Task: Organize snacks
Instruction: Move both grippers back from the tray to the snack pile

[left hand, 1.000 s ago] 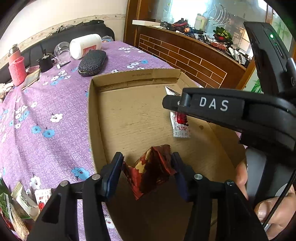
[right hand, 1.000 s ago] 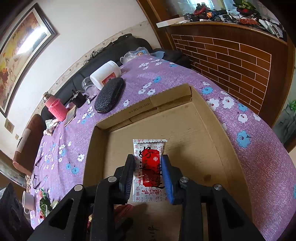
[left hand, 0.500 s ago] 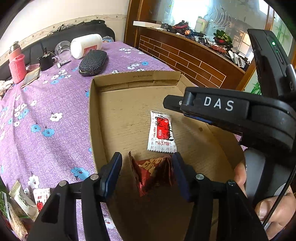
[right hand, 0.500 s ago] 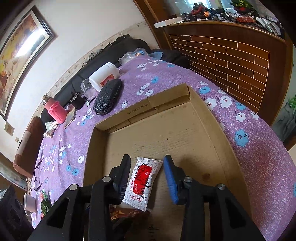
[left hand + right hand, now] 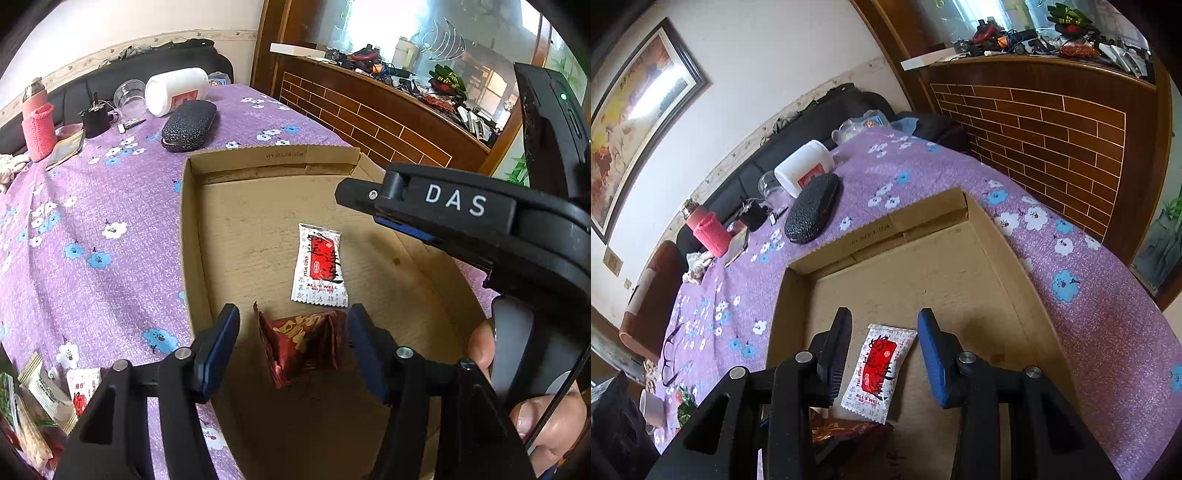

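Left wrist view: spare packets [image 5: 48, 391] on surface [image 5: 110, 229]; left hand-held gripper [image 5: 291, 347] opening, red packet [image 5: 303, 339] released between its jaws in box [image 5: 188, 236]; white sachet [image 5: 320, 266] dropped beyond; right hand-held gripper [image 5: 882, 350] apart, empty. Both deliveries done.

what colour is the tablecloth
Purple with blue and white flowers, the tablecloth shows best in the right wrist view.
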`<control>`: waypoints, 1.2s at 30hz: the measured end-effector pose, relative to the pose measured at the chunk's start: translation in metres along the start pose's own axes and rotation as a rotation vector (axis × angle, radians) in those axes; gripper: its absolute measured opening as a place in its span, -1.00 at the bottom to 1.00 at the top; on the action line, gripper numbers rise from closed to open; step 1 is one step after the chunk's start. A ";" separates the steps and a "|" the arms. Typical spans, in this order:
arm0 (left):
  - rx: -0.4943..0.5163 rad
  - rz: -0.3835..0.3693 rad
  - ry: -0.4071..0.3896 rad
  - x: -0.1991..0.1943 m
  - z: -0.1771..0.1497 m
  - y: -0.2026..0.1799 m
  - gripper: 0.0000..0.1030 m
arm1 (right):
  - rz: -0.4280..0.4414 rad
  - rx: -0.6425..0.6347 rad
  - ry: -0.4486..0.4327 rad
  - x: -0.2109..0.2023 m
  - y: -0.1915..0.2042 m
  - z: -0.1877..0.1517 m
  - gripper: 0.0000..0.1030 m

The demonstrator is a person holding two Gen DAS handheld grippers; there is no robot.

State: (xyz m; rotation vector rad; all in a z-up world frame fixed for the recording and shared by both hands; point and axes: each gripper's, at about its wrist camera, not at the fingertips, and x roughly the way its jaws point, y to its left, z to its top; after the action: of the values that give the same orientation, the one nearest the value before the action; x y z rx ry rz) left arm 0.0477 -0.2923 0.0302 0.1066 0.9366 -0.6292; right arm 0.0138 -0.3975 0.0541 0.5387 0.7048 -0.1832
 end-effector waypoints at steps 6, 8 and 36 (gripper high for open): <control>-0.011 0.002 -0.002 -0.016 0.001 -0.003 0.19 | 0.021 0.014 -0.053 -0.010 -0.001 0.002 -0.23; -0.017 0.011 -0.002 -0.025 0.001 -0.003 0.19 | 0.034 0.023 -0.086 -0.015 -0.002 0.002 -0.23; -0.470 0.162 0.032 -0.169 -0.153 0.210 0.32 | 0.259 -0.389 0.173 -0.015 0.146 -0.114 -0.22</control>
State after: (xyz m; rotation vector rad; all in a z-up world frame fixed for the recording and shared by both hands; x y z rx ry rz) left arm -0.0195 0.0106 0.0322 -0.2256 1.0729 -0.2474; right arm -0.0124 -0.2137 0.0516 0.2693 0.8072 0.2421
